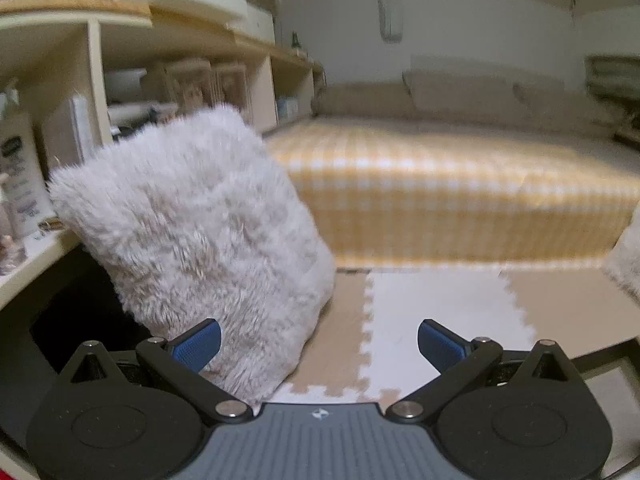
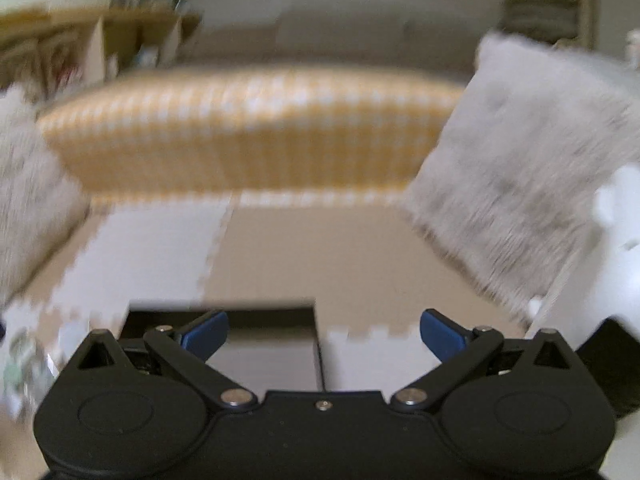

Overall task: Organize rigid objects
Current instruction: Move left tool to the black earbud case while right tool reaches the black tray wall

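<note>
Furry grey cushion [image 1: 192,240] beside left hand-held gripper [image 1: 318,344], jaws apart

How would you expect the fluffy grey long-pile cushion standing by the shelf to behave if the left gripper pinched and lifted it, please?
The fluffy grey long-pile cushion will probably squash and sag rather than hold its shape: it looks soft and stuffed. It is likely light for its bulk. Already leaning, it may topple if nudged. The open left gripper might slip on loose pile unless it bites deep.
</note>
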A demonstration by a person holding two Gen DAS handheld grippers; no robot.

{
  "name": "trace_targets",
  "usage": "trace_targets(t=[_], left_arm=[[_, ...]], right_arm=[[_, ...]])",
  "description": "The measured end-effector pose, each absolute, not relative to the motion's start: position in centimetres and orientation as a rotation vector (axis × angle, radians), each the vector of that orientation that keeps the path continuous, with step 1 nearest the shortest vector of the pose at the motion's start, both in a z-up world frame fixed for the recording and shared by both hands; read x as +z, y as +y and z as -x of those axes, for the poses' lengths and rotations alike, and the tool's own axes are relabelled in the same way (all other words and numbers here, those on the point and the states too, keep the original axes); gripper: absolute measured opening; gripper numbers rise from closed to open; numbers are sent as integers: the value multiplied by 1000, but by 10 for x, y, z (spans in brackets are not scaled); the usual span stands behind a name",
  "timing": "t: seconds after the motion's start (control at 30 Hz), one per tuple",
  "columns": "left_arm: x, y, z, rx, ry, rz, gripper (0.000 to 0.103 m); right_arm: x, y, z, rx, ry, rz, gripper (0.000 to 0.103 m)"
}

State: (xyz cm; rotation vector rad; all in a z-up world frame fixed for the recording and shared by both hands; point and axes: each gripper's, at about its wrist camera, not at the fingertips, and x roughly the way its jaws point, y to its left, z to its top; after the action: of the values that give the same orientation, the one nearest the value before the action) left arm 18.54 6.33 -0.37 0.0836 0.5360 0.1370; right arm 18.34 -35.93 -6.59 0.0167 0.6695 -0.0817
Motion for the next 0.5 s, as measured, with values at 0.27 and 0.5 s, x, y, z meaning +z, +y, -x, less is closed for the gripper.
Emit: trace_targets(t=[0.27, 0.5], left_arm=[[-56, 102, -233, 147, 720, -86, 103], [-87, 126, -249, 117, 851, -38, 103]], right_arm=[[-103, -359, -196, -29, 907, 10, 68], [-123, -362, -205, -43, 1016, -11, 21]])
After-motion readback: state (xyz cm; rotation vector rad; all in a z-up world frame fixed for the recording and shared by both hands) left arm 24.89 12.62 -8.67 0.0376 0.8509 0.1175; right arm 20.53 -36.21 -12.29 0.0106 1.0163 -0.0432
